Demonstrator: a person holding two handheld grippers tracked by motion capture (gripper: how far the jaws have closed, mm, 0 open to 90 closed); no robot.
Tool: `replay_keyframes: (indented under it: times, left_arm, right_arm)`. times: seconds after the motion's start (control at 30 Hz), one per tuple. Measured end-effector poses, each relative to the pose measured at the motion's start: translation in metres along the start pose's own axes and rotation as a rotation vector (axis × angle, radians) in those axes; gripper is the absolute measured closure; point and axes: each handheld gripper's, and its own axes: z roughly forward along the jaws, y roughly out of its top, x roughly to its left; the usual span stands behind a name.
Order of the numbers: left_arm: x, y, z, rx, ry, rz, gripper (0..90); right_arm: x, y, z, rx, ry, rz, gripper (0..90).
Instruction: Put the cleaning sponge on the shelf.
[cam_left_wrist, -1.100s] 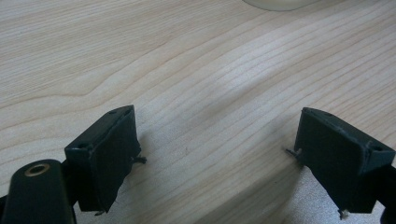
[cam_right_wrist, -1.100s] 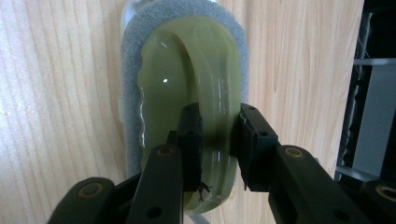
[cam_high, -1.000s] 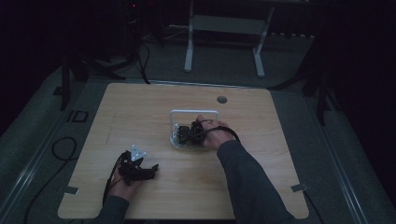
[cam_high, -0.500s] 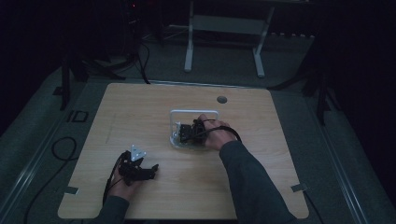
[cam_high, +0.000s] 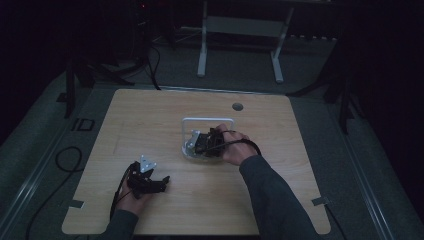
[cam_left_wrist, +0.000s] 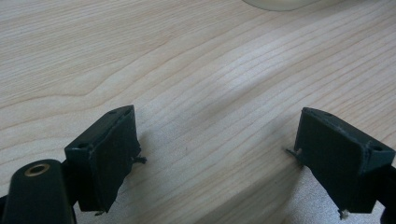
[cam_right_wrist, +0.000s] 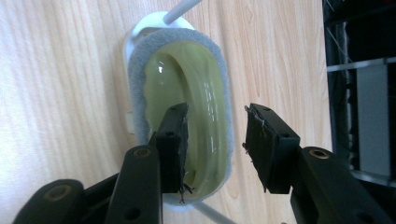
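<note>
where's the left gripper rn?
In the high view the left gripper rests low on the table near its front-left edge, jaws open over bare wood, well apart from the white holder where the right gripper is working.

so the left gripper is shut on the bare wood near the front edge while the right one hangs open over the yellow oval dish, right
Not quite: the left gripper is open, not shut. The left gripper view shows its two black jaws spread wide with only bare table between them. The rest stands: the right gripper is open over the yellow oval dish.
</note>
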Motion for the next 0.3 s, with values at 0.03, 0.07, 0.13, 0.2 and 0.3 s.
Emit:
replay_keyframes:
  times: [0.03, 0.07, 0.13, 0.2, 0.3]
  left_arm:
    - [0.000, 0.000, 0.000, 0.000, 0.000, 0.000, 13.6]
    - [0.000, 0.000, 0.000, 0.000, 0.000, 0.000, 13.6]
    - [0.000, 0.000, 0.000, -0.001, 0.000, 0.000, 13.6]
    - [0.000, 0.000, 0.000, -0.001, 0.000, -0.001, 13.6]
    - [0.000, 0.000, 0.000, -0.001, 0.000, -0.001, 13.6]
  right_arm:
    - [0.000, -0.001, -0.002, -0.002, -0.002, 0.010, 58.8]
    - [0.000, -0.002, -0.004, -0.003, 0.003, 0.020, 58.8]
    - [0.000, -0.004, -0.007, -0.006, 0.000, 0.030, 59.4]
    - [0.001, -0.007, -0.011, -0.005, 0.005, 0.051, 60.1]
    - [0.003, -0.012, -0.019, -0.007, 0.008, 0.092, 60.3]
